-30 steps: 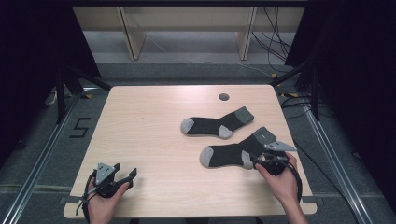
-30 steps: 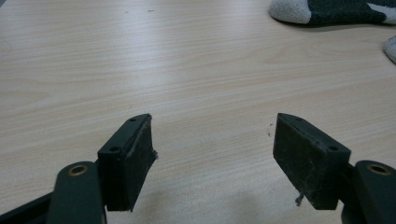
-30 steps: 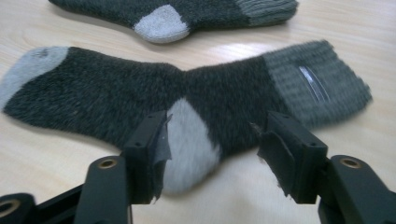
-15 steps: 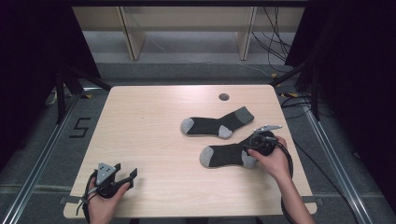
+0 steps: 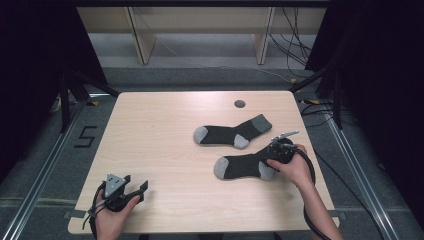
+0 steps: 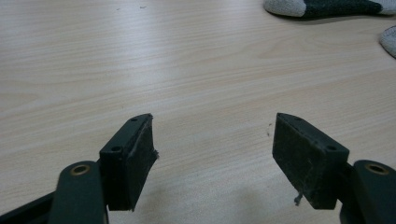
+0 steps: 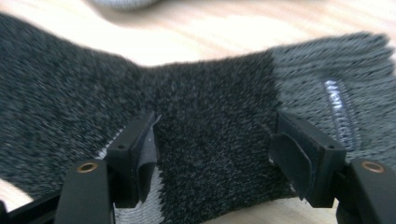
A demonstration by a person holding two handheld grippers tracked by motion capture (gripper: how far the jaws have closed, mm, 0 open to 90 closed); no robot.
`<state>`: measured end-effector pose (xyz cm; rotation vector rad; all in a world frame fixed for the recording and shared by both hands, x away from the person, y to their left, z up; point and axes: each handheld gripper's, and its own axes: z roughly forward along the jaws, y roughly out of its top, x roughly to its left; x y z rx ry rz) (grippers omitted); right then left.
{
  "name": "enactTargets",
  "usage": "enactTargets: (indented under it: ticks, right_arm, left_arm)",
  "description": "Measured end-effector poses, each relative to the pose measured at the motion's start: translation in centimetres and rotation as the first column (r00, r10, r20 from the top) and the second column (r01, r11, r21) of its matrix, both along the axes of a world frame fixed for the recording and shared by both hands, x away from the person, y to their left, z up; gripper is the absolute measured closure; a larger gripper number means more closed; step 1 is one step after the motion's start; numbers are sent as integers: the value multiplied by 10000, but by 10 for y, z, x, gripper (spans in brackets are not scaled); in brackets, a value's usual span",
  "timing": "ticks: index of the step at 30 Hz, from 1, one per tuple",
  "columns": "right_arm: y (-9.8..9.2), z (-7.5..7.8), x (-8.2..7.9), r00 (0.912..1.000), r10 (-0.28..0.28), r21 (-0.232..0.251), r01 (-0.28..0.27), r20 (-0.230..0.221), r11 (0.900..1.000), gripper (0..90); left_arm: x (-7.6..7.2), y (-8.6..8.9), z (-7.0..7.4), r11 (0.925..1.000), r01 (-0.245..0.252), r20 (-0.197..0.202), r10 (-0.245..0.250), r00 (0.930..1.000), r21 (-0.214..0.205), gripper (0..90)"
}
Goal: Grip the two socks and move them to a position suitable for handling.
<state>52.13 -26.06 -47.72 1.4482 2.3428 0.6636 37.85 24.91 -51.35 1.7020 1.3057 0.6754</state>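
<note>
Right gripper [image 5: 276, 148]: held in the person's right hand [image 5: 295, 167] at the near right of the table, over the leg end of the nearer sock; in the right gripper view [image 7: 212, 156] looking close down on dark knit.
Right jaws: wide apart, just been opening; sock fabric lying between the pads, not pinched by them.
Nearer sock [image 5: 242, 166]: flat on the table, dark grey with pale grey toe and heel; toe pointing to the left in the high view, heel just beside the right hand. In the right gripper view [image 7: 210, 121] dark body across the middle, paler ribbed cuff to the right.
Farther sock [image 5: 231, 133]: same colours, flat, lying beyond the nearer one and close to it, toe to the left, cuff angled up to the right; whether touching its neighbour, cannot tell.
Left gripper [image 5: 131, 191]: in the left hand [image 5: 112, 215] at the near left corner, well apart from both socks, grey three-cornered plate on top.
Left jaws: spread wide in the left gripper view [image 6: 212, 151], nothing between them but bare wood.
Table [image 5: 155, 135]: pale wood grain, small dark round hole [image 5: 239, 104] near the far edge.
Surroundings: grey floor with a painted figure 5 [image 5: 85, 136] to the left, cables to the right.
</note>
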Motion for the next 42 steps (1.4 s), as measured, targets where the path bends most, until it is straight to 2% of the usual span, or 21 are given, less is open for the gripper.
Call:
enactTargets:
  ticks: [1, 2, 3, 5, 11, 16, 18, 19, 20, 21, 23, 25, 26, 29, 30, 33, 36, 37, 39, 40, 42]
  right_arm:
    - [3, -1, -1, 9996, -212, 88, 214, -195, 9997, 331]
    - [1, -1, 0, 10000, 33, -160, -34, -63, 9999, 343]
    - [4, -1, -2, 9993, -272, -48, 271, -239, 9996, 358]
    - [6, 0, -2, 9994, -164, -255, 156, -307, 9996, 412]
    - [15, 3, -7, 9988, 276, -497, -296, -410, 9983, 718]
    - [22, 7, -7, 9978, 17, -678, -62, -665, 9977, 761]
    - [22, 16, -10, 9965, -369, -131, 360, -755, 9993, 764]
    - [22, 16, -10, 9965, -369, -131, 360, -755, 9993, 764]
    - [26, 21, -14, 9920, -763, 247, 791, -1003, 9966, 765]
    - [24, 25, -13, 9965, -470, 308, 492, -686, 9983, 764]
    - [29, 39, -20, 9950, -579, 1111, 667, -811, 9916, 764]
    - [31, 44, -23, 9959, -486, 1267, 580, -760, 9902, 763]
    - [34, 48, -25, 9957, -415, 1738, 553, -823, 9832, 763]
    - [42, 62, -32, 9976, -276, 2248, 413, -636, 9735, 763]
    - [49, 68, -37, 9951, -449, 2563, 662, -882, 9643, 763]
    - [59, 80, -43, 9979, -258, 2624, 404, -587, 9641, 763]
    - [72, 95, -50, 9989, -69, 3069, 205, -453, 9515, 763]
    - [76, 100, -52, 9990, -179, 3037, 295, -409, 9523, 763]
    - [84, 108, -55, 10000, 71, 3137, -83, 49, 9495, 763]
    - [91, 113, -59, 9997, -91, 3282, 165, -241, 9445, 763]
    - [101, 118, -62, 10000, -24, 3392, 51, -85, 9407, 763]
  left_arm:
    - [0, 0, 0, 10000, -8, 3, 8, 10000, -52, 291]
    - [0, 0, 0, 10000, -21, -20, 21, 10000, -55, 292]
    - [0, 1, 0, 9999, 19, 13, -19, 10000, -124, 292]
    - [0, 1, 0, 9999, -1, -35, 1, 10000, -101, 292]
    - [-1, 0, 0, 10000, -19, -14, 19, 10000, -51, 293]
    - [-1, 0, 0, 10000, -18, 5, 18, 10000, -84, 293]
    - [-1, 0, -1, 10000, -6, -19, 6, 10000, -73, 294]
    - [-1, 0, -1, 10000, -6, -19, 6, 10000, -73, 294]
    - [-1, -1, 0, 10000, -13, -59, 13, 10000, -46, 294]
    - [-1, -1, 0, 10000, -23, -77, 23, 10000, -16, 294]
    - [-1, -1, 0, 10000, -23, -59, 23, 10000, -23, 295]
    - [-1, -1, 0, 10000, -25, -58, 25, 10000, -34, 295]
    - [-1, 0, 0, 10000, -18, -34, 17, 10000, -66, 295]
    - [-1, 0, 0, 9999, -5, -49, 5, 10000, -120, 295]
    - [-1, 0, 0, 9999, -20, -44, 19, 10000, -152, 295]
    - [0, 1, -1, 9998, -19, -38, 18, 10000, -180, 295]
    - [0, 2, 0, 9998, -31, -83, 29, 10000, -188, 297]
    - [0, 2, 0, 9998, -24, -100, 22, 9999, -196, 298]
    - [0, 2, -1, 9997, -17, -59, 15, 10000, -261, 301]
    - [-1, 2, 0, 9997, -51, -60, 49, 10000, -237, 302]
    - [-2, 3, 0, 9995, -5, 43, 7, 10000, -302, 306]
